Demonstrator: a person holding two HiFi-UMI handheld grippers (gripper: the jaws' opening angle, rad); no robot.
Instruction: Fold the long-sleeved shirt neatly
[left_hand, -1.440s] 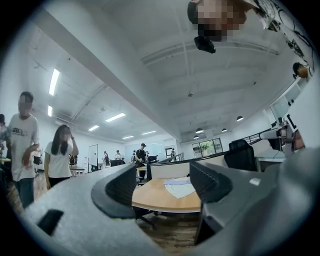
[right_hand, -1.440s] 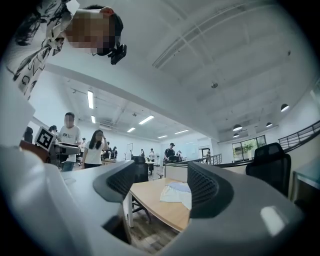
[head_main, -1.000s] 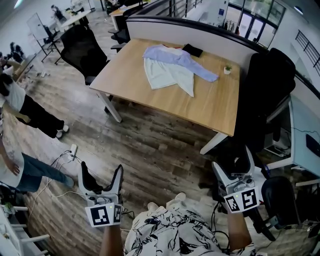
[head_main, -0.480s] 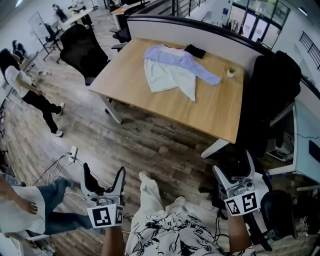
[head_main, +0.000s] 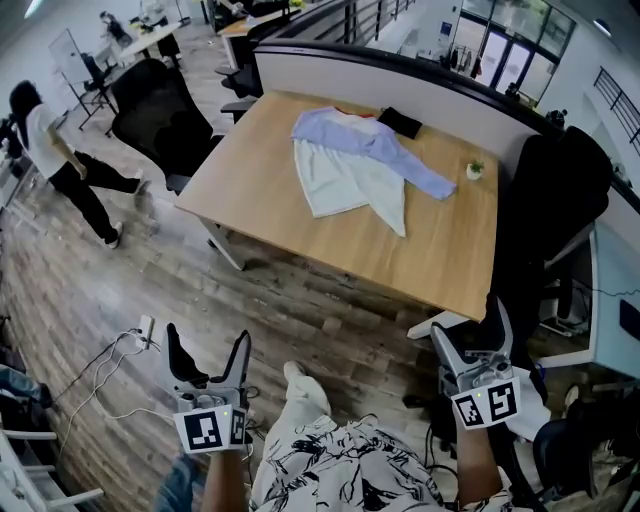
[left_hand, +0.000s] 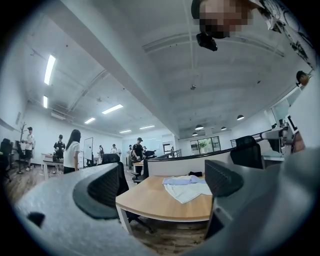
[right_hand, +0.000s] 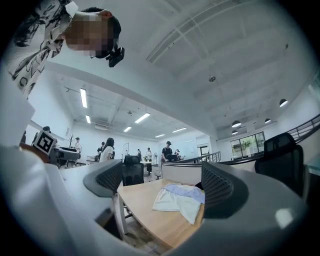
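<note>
A long-sleeved shirt (head_main: 360, 165), lavender on top with a pale white-green body, lies crumpled on the far half of a wooden desk (head_main: 270, 190). It shows small in the left gripper view as the shirt (left_hand: 186, 185) and in the right gripper view as the shirt (right_hand: 179, 198). My left gripper (head_main: 208, 356) hangs open over the floor, well short of the desk. My right gripper (head_main: 468, 340) is open too, near the desk's right front corner. Nothing sits between either pair of jaws.
A black pouch (head_main: 399, 122) and a small potted plant (head_main: 474, 170) sit on the desk near the grey partition (head_main: 420, 80). Black office chairs stand at the left (head_main: 160, 110) and right (head_main: 555, 200). A person (head_main: 60, 160) walks at the left. Cables (head_main: 120, 350) lie on the wood floor.
I have stepped closer to the desk, so it sits lower and larger in the head view. The person at the left has walked on. Both grippers stay open and low.
</note>
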